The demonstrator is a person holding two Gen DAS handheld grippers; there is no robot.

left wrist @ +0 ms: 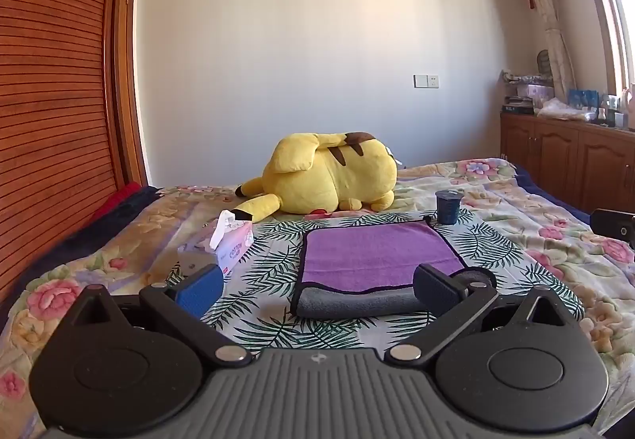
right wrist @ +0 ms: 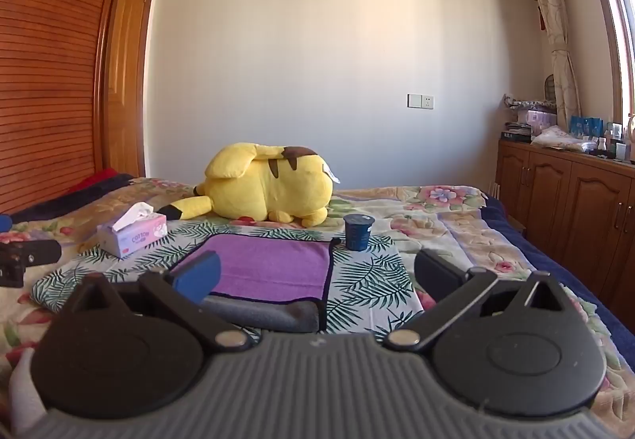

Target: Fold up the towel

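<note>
A purple towel (left wrist: pixel 377 254) with a dark border and grey underside lies folded flat on the leaf-print cloth (left wrist: pixel 270 260) on the bed; its grey folded edge faces me. It also shows in the right wrist view (right wrist: pixel 270 266). My left gripper (left wrist: pixel 317 286) is open and empty, hovering just before the towel's near edge. My right gripper (right wrist: pixel 317 272) is open and empty, over the towel's near right corner. The right gripper's body shows at the right edge of the left wrist view (left wrist: pixel 613 227), and the left gripper's body at the left edge of the right wrist view (right wrist: pixel 24 260).
A yellow plush toy (left wrist: pixel 329 177) lies behind the towel. A tissue box (left wrist: pixel 232 242) stands left of the towel, a dark blue cup (left wrist: pixel 448 206) at its far right corner. A wooden wardrobe (left wrist: pixel 51 82) is at left, wooden cabinets (left wrist: pixel 571 165) at right.
</note>
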